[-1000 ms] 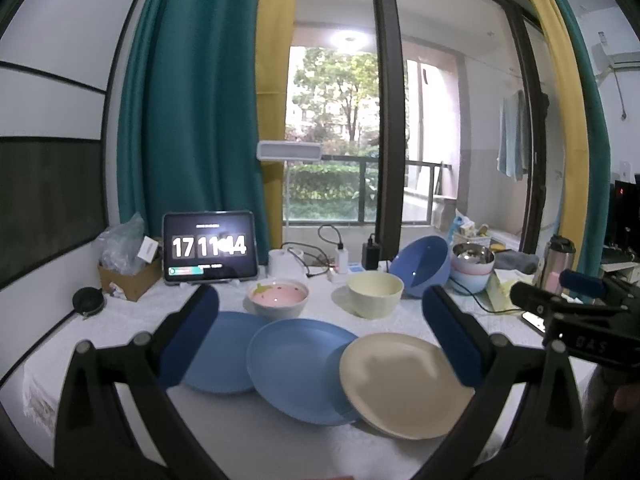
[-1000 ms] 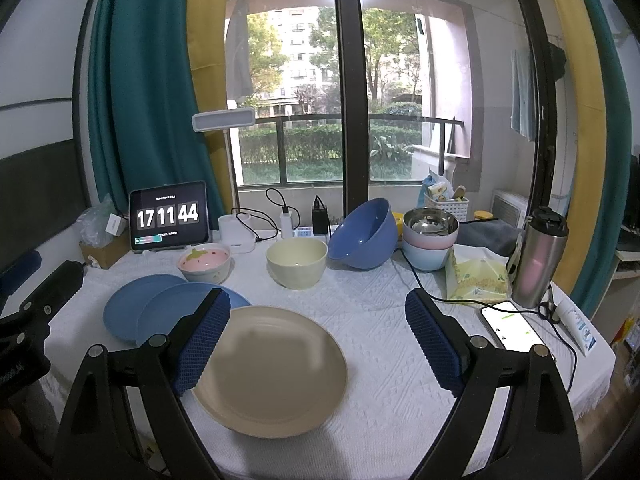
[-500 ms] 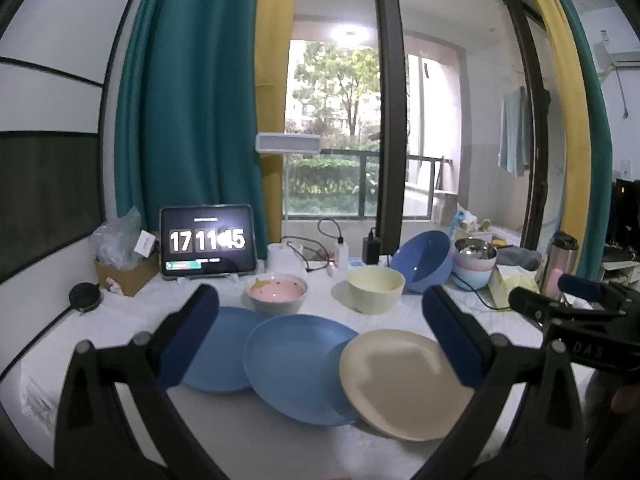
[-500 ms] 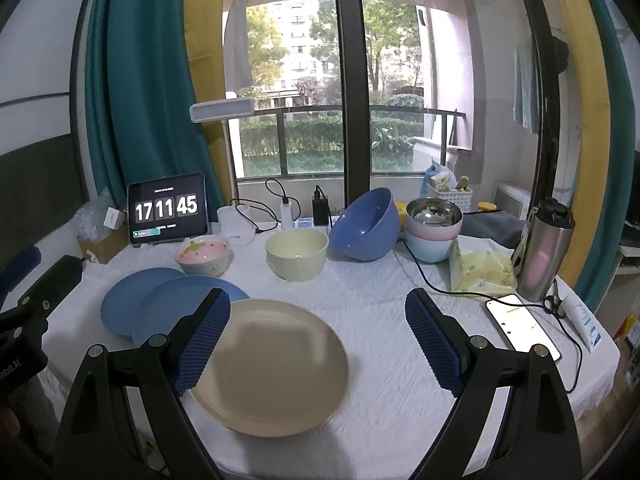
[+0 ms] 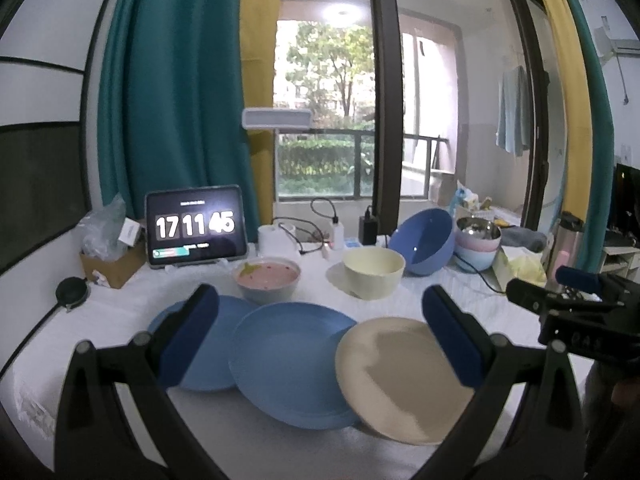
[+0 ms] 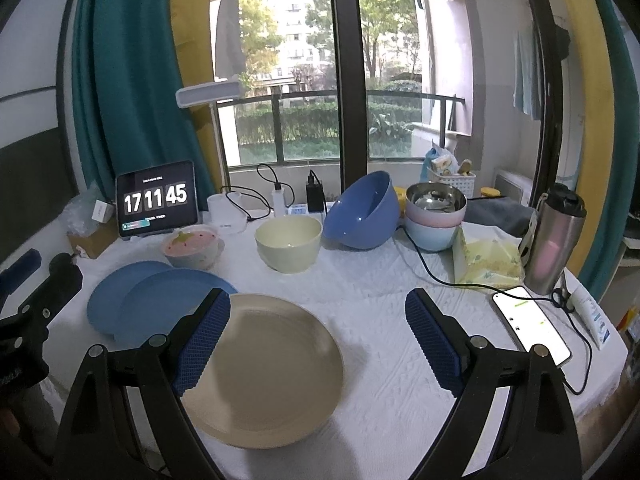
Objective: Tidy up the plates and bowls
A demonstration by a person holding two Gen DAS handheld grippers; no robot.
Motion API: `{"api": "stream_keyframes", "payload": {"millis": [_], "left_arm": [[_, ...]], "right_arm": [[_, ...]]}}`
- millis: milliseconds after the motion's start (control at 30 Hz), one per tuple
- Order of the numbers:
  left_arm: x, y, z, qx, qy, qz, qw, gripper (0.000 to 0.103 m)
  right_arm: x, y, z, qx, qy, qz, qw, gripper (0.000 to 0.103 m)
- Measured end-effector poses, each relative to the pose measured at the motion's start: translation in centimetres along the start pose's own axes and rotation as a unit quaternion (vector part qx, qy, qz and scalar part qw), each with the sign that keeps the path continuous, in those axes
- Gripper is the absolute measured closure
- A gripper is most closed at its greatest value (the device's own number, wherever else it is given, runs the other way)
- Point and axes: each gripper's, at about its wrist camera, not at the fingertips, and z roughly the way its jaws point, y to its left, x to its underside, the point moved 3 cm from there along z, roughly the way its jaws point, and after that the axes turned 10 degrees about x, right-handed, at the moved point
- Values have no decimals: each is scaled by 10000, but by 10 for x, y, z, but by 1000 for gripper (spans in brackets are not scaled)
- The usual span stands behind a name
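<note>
Daylight floods in through the window [image 6: 348, 80] at centre frame, washing out the view outside. A ceiling lamp [image 5: 340, 10] glares at top centre of the left view. The tabletop [image 6: 380, 288] is evenly lit, with soft shadows at the bottom. Fisheye distortion bends the edges; corners fall black and slightly blurred.

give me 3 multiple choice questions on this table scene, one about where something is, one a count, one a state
1. Where is the phone?
A. beside the tablet
B. at the table's right edge
C. inside a bowl

2. How many blue plates lie on the table?
A. one
B. two
C. four

3. How does the big blue bowl sit?
A. tipped on its side
B. upright
C. upside down

Answers: 1 B, it lies by the steel tumbler. 2 B, two blue plates overlap beside the beige plate. 3 A, its opening faces sideways.
</note>
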Motion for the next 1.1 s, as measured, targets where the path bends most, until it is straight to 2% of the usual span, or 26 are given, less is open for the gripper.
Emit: {"api": "stream_keyframes", "payload": {"millis": [467,567,800,933,1100], "left_arm": [[35,-6,74,113,1012,132,9947,2],[46,-9,89,161,1266,172,9917,12],[70,-11,113,165,1806,109,9833,34],[80,-16,120,169,2028,120,9790,42],[86,-18,126,244,2223,114,9746,53]], "right_arm": [[28,-9,72,-110,822,111,9965,14],[35,-9,84,-130,940,91,9954,17],[59,-6,109,-285,1380,30,9900,37],[71,-6,119,-356,1586,23,9867,52],[81,-10,126,-485,1773,124,9829,65]]}}
